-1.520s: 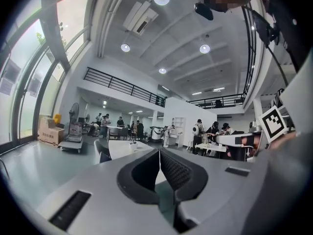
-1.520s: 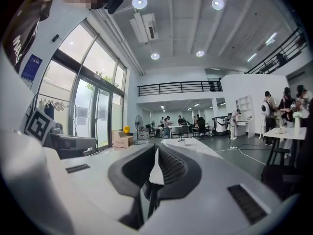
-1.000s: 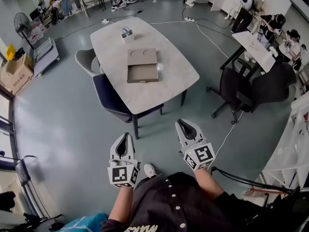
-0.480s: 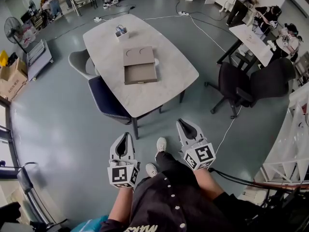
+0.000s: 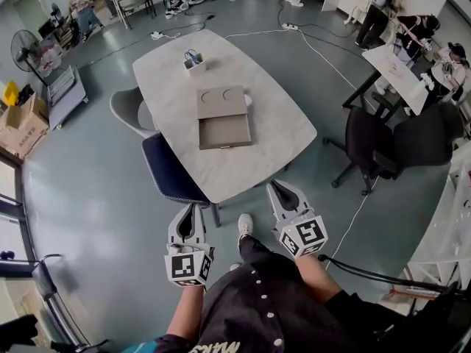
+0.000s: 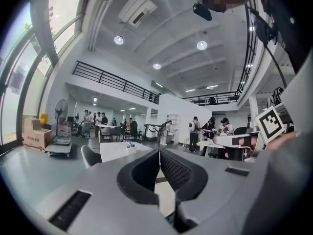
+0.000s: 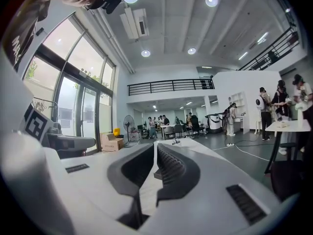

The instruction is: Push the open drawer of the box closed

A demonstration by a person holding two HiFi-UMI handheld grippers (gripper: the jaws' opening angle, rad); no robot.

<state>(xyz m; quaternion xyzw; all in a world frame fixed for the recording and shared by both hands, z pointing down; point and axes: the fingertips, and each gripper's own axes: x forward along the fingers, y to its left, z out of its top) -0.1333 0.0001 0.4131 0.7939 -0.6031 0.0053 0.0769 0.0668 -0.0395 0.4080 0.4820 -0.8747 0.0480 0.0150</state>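
Observation:
A flat brown box (image 5: 222,103) lies in the middle of a pale oval table (image 5: 280,131), and its drawer (image 5: 224,133) stands pulled out toward me. Both grippers hang well short of the table, over the floor. My left gripper (image 5: 191,209) is shut with nothing in it, its jaws meeting at the tips (image 6: 159,151). My right gripper (image 5: 276,186) is shut and empty too, the jaw tips together (image 7: 155,143). In both gripper views the table shows far ahead beyond the jaws.
A small white holder (image 5: 193,60) stands at the table's far end. Two chairs (image 5: 173,171) are tucked in at the table's left side. Black office chairs (image 5: 383,149) and a cable (image 5: 353,212) lie to the right. People and more desks (image 5: 397,65) are at the back.
The table and box have come nearer in the head view as I step toward them. Both grippers keep the same pose, still shut.

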